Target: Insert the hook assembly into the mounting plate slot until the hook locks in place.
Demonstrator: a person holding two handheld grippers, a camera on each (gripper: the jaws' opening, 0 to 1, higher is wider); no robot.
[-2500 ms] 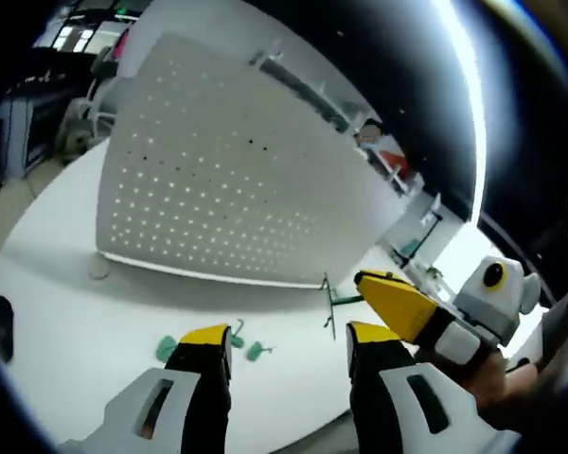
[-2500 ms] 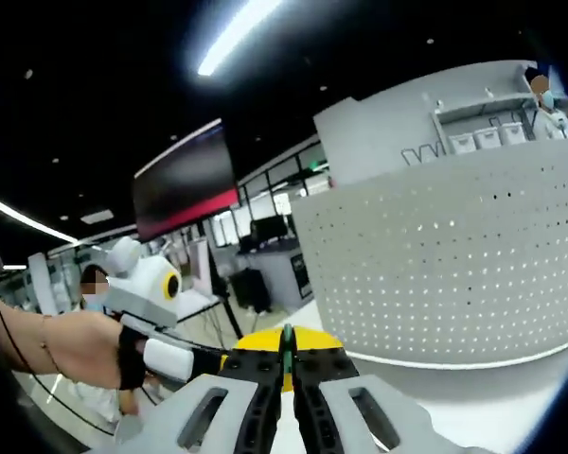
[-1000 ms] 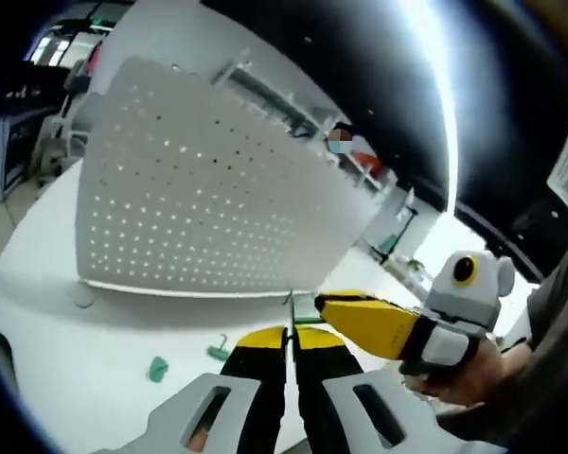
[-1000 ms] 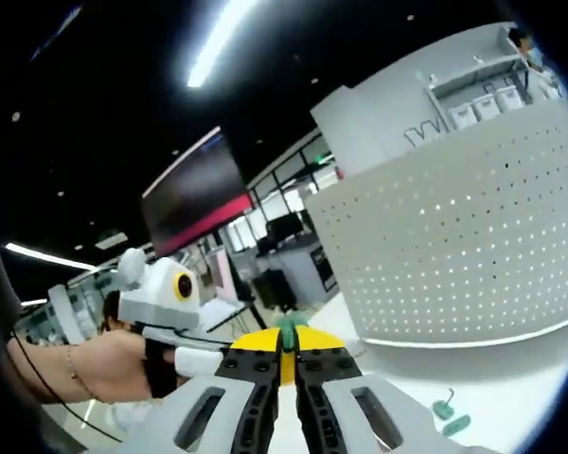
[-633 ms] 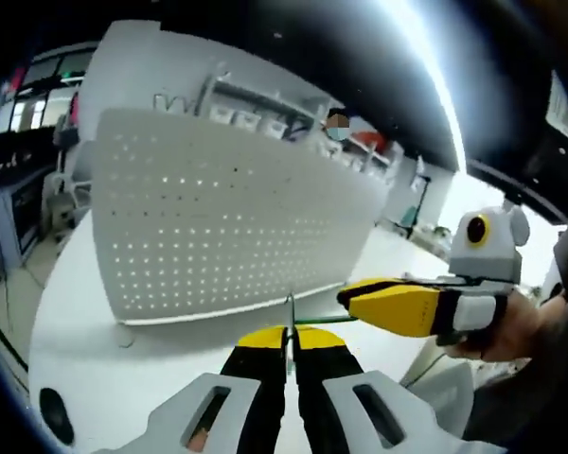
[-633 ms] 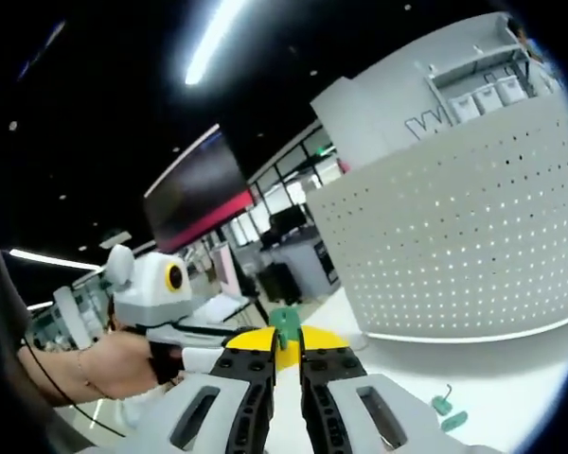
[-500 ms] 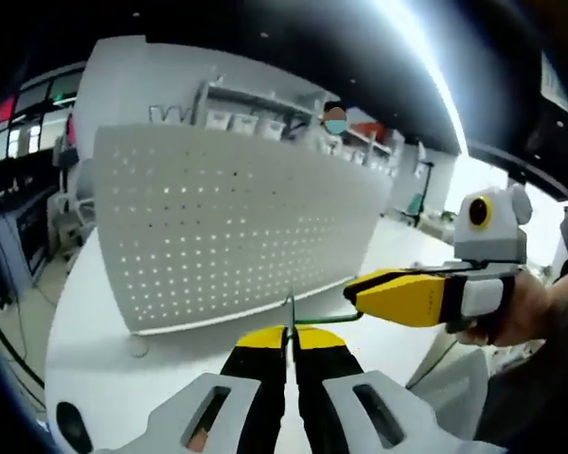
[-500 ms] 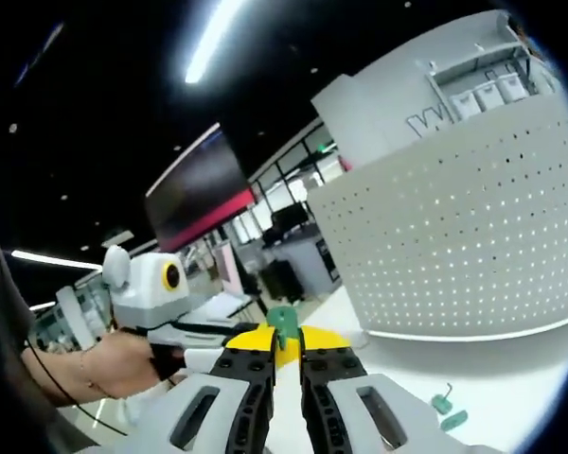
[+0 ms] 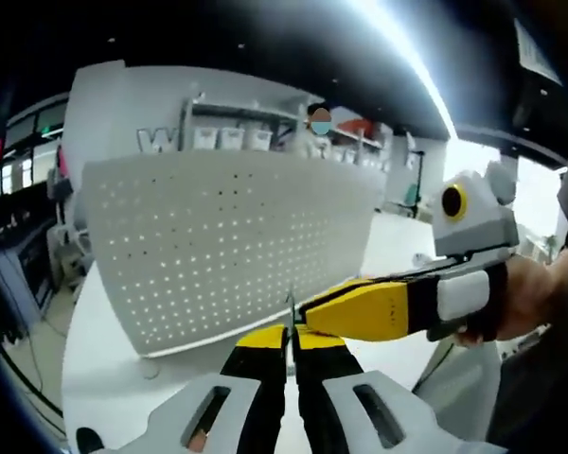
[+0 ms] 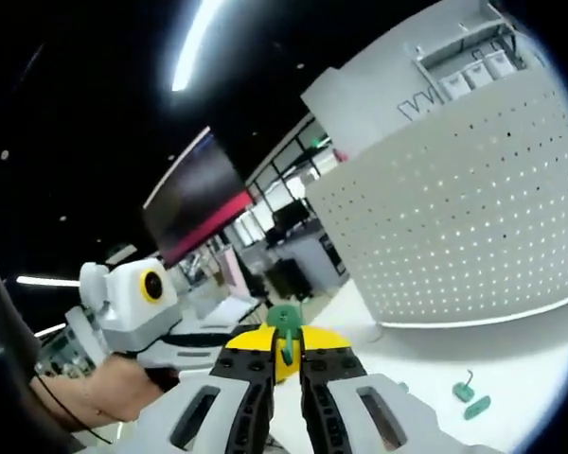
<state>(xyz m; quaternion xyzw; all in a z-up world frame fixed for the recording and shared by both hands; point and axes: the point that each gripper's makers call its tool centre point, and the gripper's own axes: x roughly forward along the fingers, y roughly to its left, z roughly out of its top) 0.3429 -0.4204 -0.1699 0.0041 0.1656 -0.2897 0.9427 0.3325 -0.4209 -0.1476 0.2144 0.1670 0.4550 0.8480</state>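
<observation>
You are not done yet: the hook part is up in the air between your two tools and has not gone into the white board with holes [image 9: 218, 246]. In the left gripper view, your left gripper [image 9: 291, 333] at the bottom middle of the frame has its jaws squeezed tight on a thin metal hook wire [image 9: 290, 310] that pokes up just above the yellow tips. Your right gripper [image 9: 360, 310] comes in from the right of that frame, and its yellow tip sits right beside the wire. In the right gripper view, your right gripper [image 10: 285, 342] at the bottom middle has a narrow gap between its jaws, with the green hook piece [image 10: 284, 322] sitting in it and sticking up; you seem to be holding it. Your left gripper [image 10: 185, 350] shows at the lower left there. Two small green clips [image 10: 470, 399] lie on the white table [image 10: 530, 359] at the lower right. What is left: join the pieces, bring them to the board and push them in until they lock. Compared with a moment ago, your right gripper has come closer to the wire, and the green piece sticks up higher.
</observation>
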